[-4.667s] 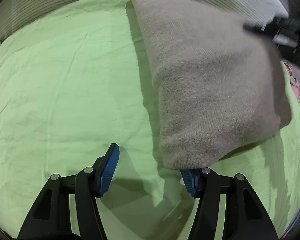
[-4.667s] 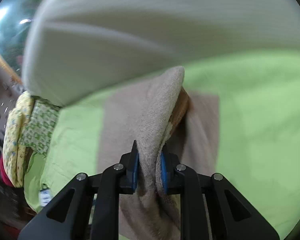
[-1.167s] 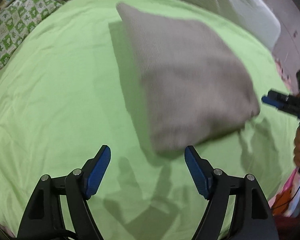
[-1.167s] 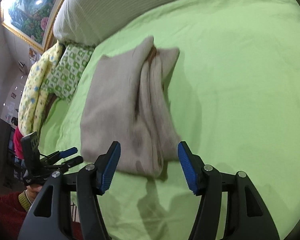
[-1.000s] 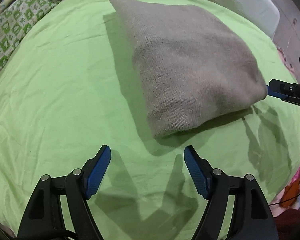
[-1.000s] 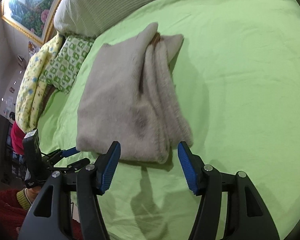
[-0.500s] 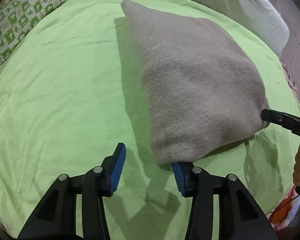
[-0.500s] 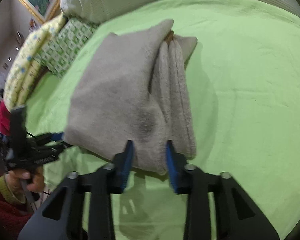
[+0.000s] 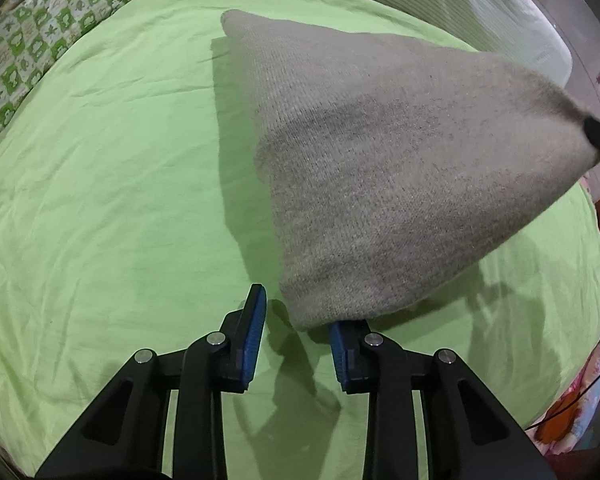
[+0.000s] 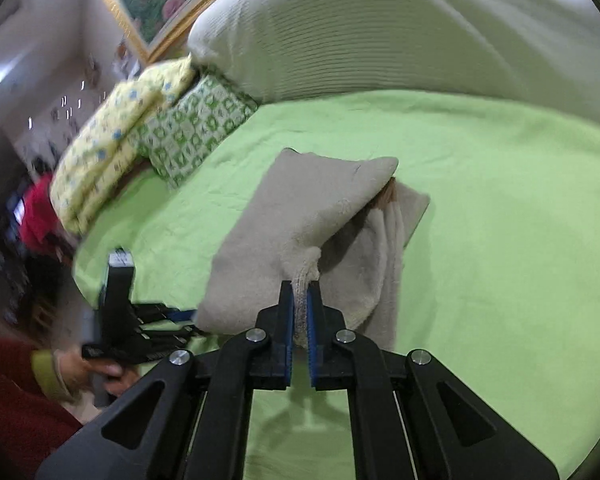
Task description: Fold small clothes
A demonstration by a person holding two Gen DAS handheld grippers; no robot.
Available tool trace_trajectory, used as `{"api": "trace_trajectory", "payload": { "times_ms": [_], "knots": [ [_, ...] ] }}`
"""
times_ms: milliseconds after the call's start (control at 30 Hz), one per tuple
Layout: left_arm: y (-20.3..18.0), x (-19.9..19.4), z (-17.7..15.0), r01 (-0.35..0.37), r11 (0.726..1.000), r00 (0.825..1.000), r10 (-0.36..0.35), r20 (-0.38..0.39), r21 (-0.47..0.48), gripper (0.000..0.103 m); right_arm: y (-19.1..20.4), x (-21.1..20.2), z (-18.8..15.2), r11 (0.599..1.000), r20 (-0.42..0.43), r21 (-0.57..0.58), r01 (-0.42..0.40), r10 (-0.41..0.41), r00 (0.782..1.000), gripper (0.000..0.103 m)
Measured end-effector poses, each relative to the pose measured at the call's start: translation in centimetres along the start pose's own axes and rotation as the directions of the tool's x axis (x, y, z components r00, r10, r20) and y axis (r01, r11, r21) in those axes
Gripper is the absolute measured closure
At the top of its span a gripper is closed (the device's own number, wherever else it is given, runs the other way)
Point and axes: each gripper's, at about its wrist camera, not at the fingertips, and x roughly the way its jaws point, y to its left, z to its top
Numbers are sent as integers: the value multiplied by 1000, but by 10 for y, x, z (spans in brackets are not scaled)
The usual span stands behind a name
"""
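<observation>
**One knit on the sheet, two grippers at its near corners**

Count: one grey-beige knit (image 9: 400, 168), folded, lying on one green sheet (image 9: 100, 200). Two grippers in play.

Right gripper (image 10: 299, 308): jaws have just been closing and now stand nearly together, pinching a thin edge of the knit between the two blue pads. That corner is raised off the sheet; the cloth rises to a peak at the pads. In the right wrist view the knit shows several stacked layers along its right side, with a brown patch at the far end.

Left gripper (image 9: 296, 320): jaws have just been closing, with a gap remaining. The knit's near corner hangs over the tip of the right-hand pad (image 9: 338, 344); the left-hand pad stands clear of the cloth, with green sheet showing between them. Whether the right-hand pad presses the cloth cannot be told.

Surroundings: one white ribbed headboard cushion (image 10: 400, 40) beyond the sheet; one green-patterned pillow (image 10: 192, 128) and one yellow bundle (image 10: 112, 136) at the far left corner. One hand (image 10: 96, 372) with a red sleeve grips the left gripper's handle.
</observation>
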Motion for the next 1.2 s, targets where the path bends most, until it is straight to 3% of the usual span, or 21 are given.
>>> {"api": "trace_trajectory", "payload": {
  "times_ms": [300,400,567,633,667,700,767,900,1067,1200],
  "knots": [
    [-6,16,-3,-6,1000,999,7,-46,26,74,-65,54,-64,978,-144,188,85,-58,988,97],
    [-7,17,-2,-9,999,999,11,-50,32,74,-70,63,-64,969,-150,232,85,-51,987,97],
    [-4,5,-3,43,998,995,-40,-93,37,70,-55,55,-44,973,-140,209,102,-73,987,88],
    [-1,-7,-7,77,996,993,-73,-92,34,68,-54,42,-35,970,-110,209,126,-105,988,71],
    [0,-17,-9,95,995,992,-91,-86,37,67,-53,36,-31,967,-89,213,140,-124,988,58],
    [1,-25,-9,103,994,992,-100,-74,38,66,-53,26,-27,966,-52,219,141,-133,990,55],
    [3,-41,-5,122,992,992,-121,-39,32,58,-46,20,-16,972,-7,209,104,-105,994,55],
    [0,-57,26,131,991,991,-131,40,14,57,-23,39,19,986,41,162,47,-54,998,55],
    [-6,-50,76,119,992,985,-114,128,-32,55,-16,84,55,983,50,183,13,-23,998,56],
    [-10,-34,98,141,989,983,-133,130,-51,54,-19,112,60,983,2,184,-10,9,1000,58]
  ]
}}
